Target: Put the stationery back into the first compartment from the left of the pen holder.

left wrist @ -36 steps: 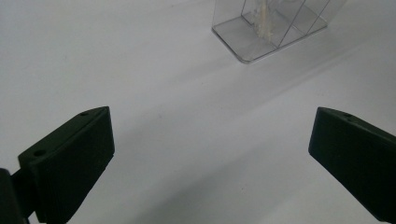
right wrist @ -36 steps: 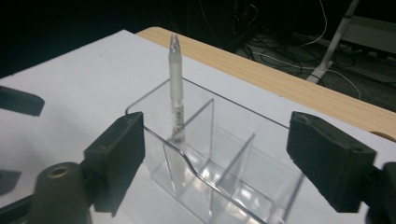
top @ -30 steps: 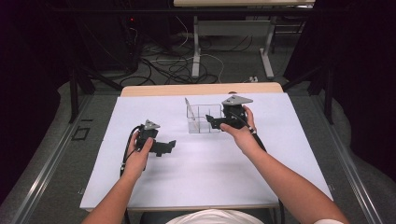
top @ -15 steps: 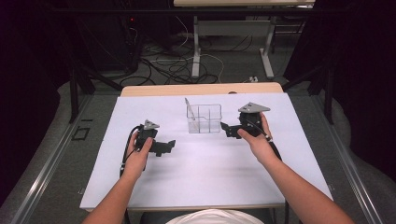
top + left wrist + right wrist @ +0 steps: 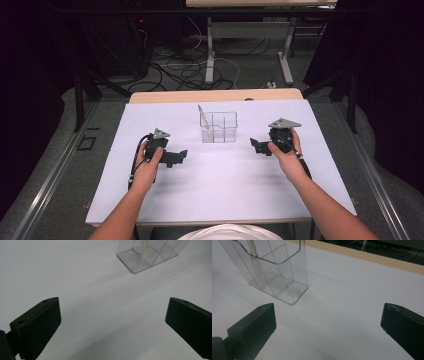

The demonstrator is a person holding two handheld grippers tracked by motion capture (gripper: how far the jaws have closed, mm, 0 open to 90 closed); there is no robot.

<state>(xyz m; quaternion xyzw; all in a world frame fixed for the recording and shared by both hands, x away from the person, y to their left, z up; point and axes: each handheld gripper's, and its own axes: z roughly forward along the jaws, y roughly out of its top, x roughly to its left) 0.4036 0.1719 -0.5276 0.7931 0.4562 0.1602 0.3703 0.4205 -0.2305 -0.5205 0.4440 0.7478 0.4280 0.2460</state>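
A clear plastic divided holder (image 5: 219,126) stands at the middle back of the white table, with a pale slim stick (image 5: 202,114) leaning in its left part. The same holder (image 5: 147,253) appears at the top of the left gripper view, and the holder (image 5: 270,272) is at the upper left of the right gripper view. My left gripper (image 5: 181,156) rests low on the table, left of the holder, jaws wide open and empty. To the holder's right my right gripper (image 5: 254,145) is also open, with nothing between its jaws.
The white table cover (image 5: 225,190) spreads broadly in front of both grippers. A wooden table edge (image 5: 215,95) runs along the back. Beyond it are cables and table legs (image 5: 210,50) on the floor.
My right gripper has drawn away from the holder to the right and toward me, with its jaws open. The left gripper has stayed in place.
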